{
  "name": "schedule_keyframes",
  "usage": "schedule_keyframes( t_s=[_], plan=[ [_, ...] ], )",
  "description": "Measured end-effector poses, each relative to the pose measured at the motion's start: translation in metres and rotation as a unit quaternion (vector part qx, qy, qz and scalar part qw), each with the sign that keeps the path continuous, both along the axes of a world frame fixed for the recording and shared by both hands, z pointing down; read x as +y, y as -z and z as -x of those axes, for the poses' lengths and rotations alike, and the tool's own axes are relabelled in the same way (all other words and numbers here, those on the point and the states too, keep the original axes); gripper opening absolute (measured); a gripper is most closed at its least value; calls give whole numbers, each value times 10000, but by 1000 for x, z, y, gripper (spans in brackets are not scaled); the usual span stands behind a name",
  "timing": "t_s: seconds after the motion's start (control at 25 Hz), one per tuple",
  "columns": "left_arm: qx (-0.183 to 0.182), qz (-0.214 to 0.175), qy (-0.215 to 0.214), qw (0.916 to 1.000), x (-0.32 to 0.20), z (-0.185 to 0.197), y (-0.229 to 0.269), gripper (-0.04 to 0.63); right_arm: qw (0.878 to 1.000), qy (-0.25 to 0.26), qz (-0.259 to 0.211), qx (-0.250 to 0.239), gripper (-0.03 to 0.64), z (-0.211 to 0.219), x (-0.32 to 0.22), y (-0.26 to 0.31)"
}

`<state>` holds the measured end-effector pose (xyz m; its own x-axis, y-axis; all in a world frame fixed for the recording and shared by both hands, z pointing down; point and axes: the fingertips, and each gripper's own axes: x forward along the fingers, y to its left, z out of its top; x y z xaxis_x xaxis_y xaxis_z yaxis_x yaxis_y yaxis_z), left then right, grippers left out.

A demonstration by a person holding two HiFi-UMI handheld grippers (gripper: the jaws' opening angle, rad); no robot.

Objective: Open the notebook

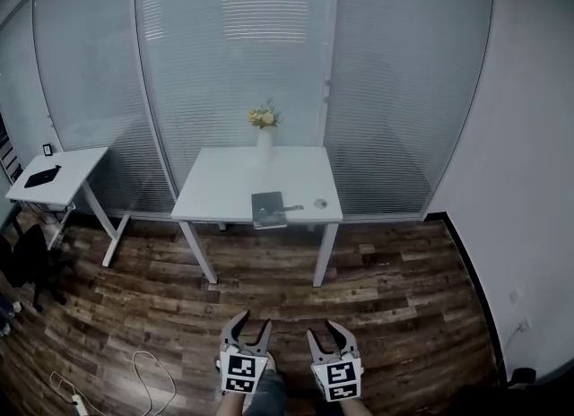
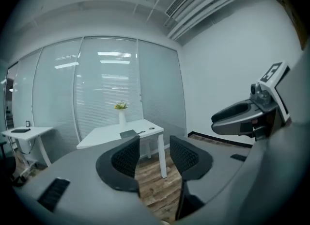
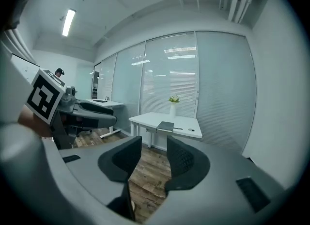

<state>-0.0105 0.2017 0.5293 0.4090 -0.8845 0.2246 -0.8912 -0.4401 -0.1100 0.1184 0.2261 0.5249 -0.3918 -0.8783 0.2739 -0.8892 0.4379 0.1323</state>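
Note:
A dark grey closed notebook (image 1: 268,209) lies at the front edge of a white table (image 1: 224,192), with a pen (image 1: 293,207) beside it. The same notebook (image 2: 129,133) shows small in the left gripper view, and the notebook (image 3: 165,126) appears again in the right gripper view. My left gripper (image 1: 250,332) and right gripper (image 1: 328,337) hang side by side over the wooden floor, far short of the table. Both stand open with nothing between their jaws. In its own view the left gripper (image 2: 154,157) frames bare floor, as does the right gripper (image 3: 154,157).
A white vase of yellow flowers (image 1: 264,124) stands at the table's back edge, and a small round object (image 1: 320,203) lies right of the pen. A second white desk (image 1: 76,165) with a dark item stands at left. Glass partitions with blinds run behind. Cables (image 1: 143,371) trail on the floor.

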Motion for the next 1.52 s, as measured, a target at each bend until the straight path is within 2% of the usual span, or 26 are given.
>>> schedule_keyframes(
  t_s=[0.24, 0.48, 0.8, 1.08, 1.52],
  plan=[
    [-397, -1, -50, 9992, -70, 1, -21, 199, 9999, -8, 129, 75, 164, 7, -71, -17],
    [-627, 376, -213, 9971, -178, 2, -53, 198, 9984, -141, 421, 355, 164, 4, -176, -37],
    [-1426, 566, -642, 9861, -300, 0, -88, 198, 9952, -93, 792, 575, 164, 18, -299, -59],
    [-1791, 727, -906, 9770, -366, -1, -112, 198, 9932, -111, 765, 866, 167, 17, -366, -59],
    [-2353, 842, -1253, 9601, -415, -27, -137, 198, 9888, 82, 1096, 1010, 183, 9, -408, -85]
  ],
)
